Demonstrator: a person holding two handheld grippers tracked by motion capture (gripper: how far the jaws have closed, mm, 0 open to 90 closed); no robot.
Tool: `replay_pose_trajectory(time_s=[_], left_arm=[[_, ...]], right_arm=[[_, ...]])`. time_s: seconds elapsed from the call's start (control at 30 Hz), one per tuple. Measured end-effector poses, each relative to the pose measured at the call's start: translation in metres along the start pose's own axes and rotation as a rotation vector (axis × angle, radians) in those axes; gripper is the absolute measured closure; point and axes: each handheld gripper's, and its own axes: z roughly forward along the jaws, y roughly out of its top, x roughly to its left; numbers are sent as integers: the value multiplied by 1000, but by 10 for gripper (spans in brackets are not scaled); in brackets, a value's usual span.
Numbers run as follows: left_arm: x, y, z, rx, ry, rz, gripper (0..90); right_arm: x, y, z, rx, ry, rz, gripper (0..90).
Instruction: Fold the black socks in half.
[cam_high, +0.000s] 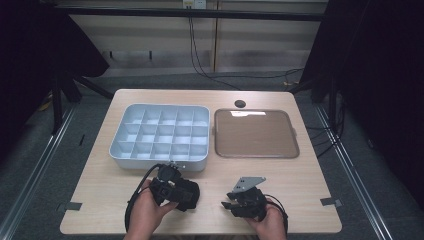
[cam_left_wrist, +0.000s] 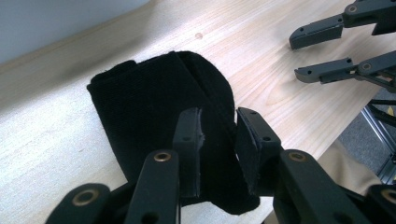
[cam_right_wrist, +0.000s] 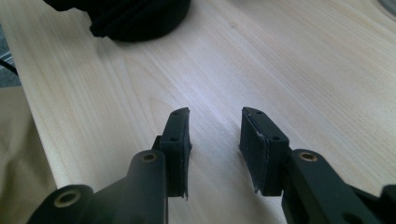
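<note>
We take the grey divided box (cam_high: 159, 135) on the table (cam_high: 100, 200) as our landmark. Just in front of its near wall, our left gripper (cam_high: 176, 192) lies in the left hand (cam_high: 145, 210), low over the wood. A folded black cloth (cam_left_wrist: 159, 112) sits between its jaws. In the left gripper view the two pads stand a little apart with the cloth's folds running up between them; the left pad lies against the fabric, while a thin gap shows at the right pad, so we read this claw as loosely open around the cloth rather than pinching it. The cloth rests on the table, its free end pointing away from the jaws.

To the right of the box's near corner, and nearer to us, our right gripper (cam_high: 229, 204) sits in the right hand (cam_high: 272, 222), with its grey plate on top. Its jaws point toward the left gripper and stand apart with bare wood between them, as the right gripper view shows; this claw is open and holds nothing. The two grippers are near each other but apart.

Directly right of the box, just beside it, lies a brown tray (cam_high: 256, 134).
</note>
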Motion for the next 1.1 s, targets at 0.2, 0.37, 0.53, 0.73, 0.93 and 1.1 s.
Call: replay_pose_trajectory(time_s=[0.2,0.37,0.53,0.73,0.93,1.1], left_arm=[[0,2,6,5,9,7,744],[-3,3,18,20,17,7,779],[-5,4,25,38,33,14,798],[-8,6,28,51,51,37,803],[-7,4,30,42,47,42,804],[-10,5,29,49,60,55,789]], right_arm=[[0,0,1,3,5,-3,627],[1,0,1,5,7,-2,624],[0,0,1,4,4,-4,621],[0,0,0,1,-4,-3,616],[1,1,0,-3,-3,-5,613],[0,1,-1,-5,-9,-10,610]])
